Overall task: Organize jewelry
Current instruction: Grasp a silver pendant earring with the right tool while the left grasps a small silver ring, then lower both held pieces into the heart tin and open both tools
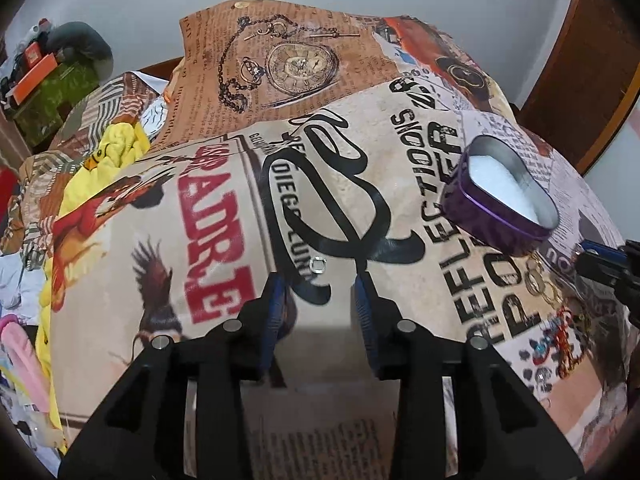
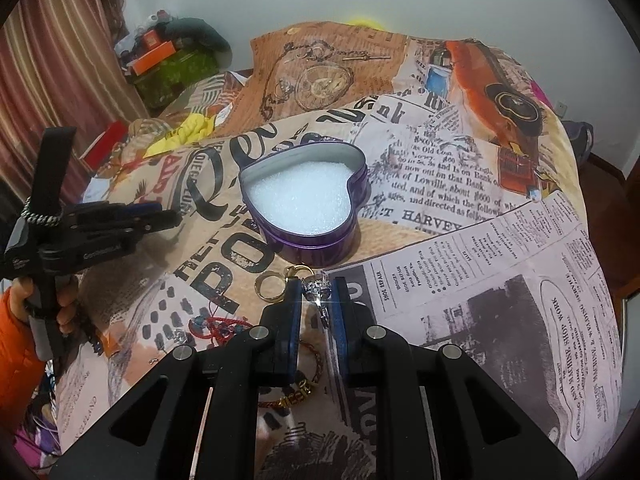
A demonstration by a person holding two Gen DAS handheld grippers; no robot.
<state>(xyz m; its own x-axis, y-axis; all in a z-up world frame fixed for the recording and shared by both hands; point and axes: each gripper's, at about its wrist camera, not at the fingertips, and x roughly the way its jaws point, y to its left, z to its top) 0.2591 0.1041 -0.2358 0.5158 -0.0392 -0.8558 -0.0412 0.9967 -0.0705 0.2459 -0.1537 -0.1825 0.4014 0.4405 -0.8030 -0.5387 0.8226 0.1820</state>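
Observation:
A purple heart-shaped tin (image 2: 308,204) with white foam inside stands open on the printed bedspread; it also shows in the left wrist view (image 1: 500,200). My right gripper (image 2: 318,290) is shut on a silver jewelled ring (image 2: 317,287) just in front of the tin. Gold rings (image 2: 276,280) lie beside it, with a red cord bracelet (image 2: 218,326) and a gold chain bracelet (image 2: 298,394) nearer me. My left gripper (image 1: 320,280) is open above a small silver ring (image 1: 318,265) on the cloth. It also shows in the right wrist view (image 2: 160,216).
The printed bedspread (image 1: 200,240) covers the bed in folds. Yellow cloth (image 1: 108,156) and clutter lie at the left. A green box with orange items (image 2: 168,68) stands at the back left by a curtain. A wooden headboard (image 1: 580,72) is at the right.

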